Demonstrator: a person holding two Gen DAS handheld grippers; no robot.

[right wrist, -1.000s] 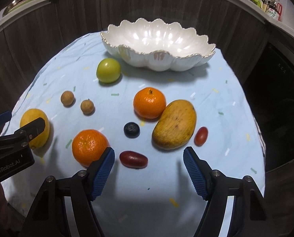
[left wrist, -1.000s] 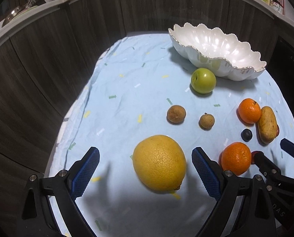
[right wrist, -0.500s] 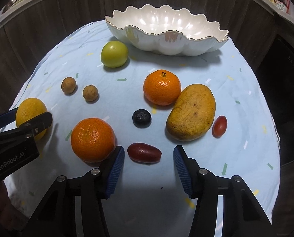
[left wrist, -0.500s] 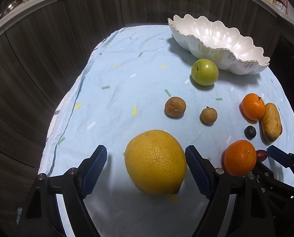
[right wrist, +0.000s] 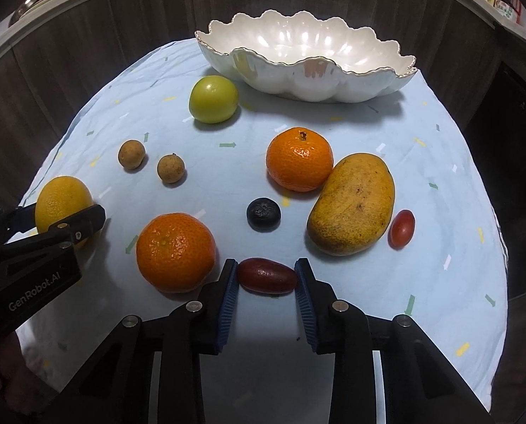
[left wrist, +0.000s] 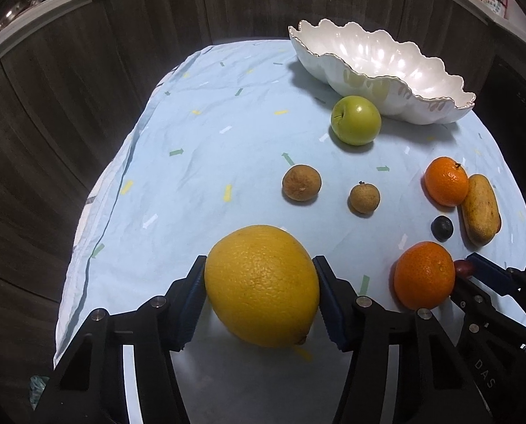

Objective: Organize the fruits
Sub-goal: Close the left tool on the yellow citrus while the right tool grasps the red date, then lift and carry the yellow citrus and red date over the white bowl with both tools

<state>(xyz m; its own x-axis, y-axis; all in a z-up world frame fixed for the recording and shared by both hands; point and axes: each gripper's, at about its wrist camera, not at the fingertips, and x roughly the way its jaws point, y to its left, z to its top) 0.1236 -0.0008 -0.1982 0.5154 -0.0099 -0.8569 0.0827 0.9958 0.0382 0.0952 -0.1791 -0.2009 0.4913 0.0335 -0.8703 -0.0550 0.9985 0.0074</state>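
My left gripper [left wrist: 261,288] sits low over the cloth, its two blue-padded fingers [left wrist: 195,295] pressed against either side of the large yellow citrus [left wrist: 262,285], clamped on it. My right gripper [right wrist: 266,284] is low too, reaching forward, its blue pads [right wrist: 227,298] drawn in close at both ends of the dark red oblong fruit [right wrist: 266,276]; whether they actually touch it I cannot tell. The two tools lie side by side, left one angled toward the right.
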